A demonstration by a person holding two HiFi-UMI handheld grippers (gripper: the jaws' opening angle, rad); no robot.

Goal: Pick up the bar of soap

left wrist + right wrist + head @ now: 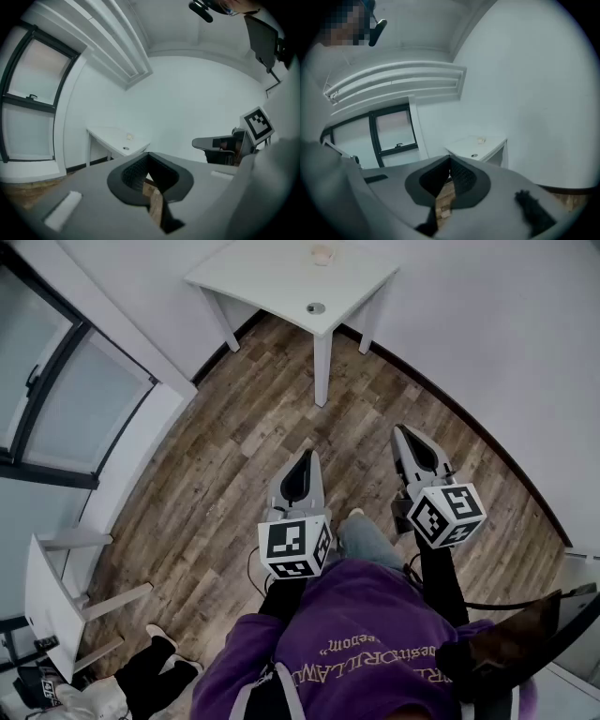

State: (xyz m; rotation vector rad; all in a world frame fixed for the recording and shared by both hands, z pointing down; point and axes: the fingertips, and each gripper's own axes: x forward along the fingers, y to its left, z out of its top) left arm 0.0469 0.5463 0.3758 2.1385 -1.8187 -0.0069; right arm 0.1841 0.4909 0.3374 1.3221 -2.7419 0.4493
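The bar of soap (322, 255) is a small pale lump on the far part of a white table (272, 273) in the room's corner. It also shows small in the left gripper view as the soap (129, 137) and in the right gripper view as the soap (480, 139). My left gripper (306, 457) and right gripper (404, 433) hang side by side over the wooden floor, well short of the table. Both are shut with nothing between the pads: the left gripper (149, 154) and the right gripper (450, 160) have their tips together.
A small round fitting (316, 307) sits near the table's front corner. A tall window (56, 390) runs along the left wall. A white chair (52, 601) and another person's legs (150, 667) are at the lower left. Curved walls close in behind and to the right of the table.
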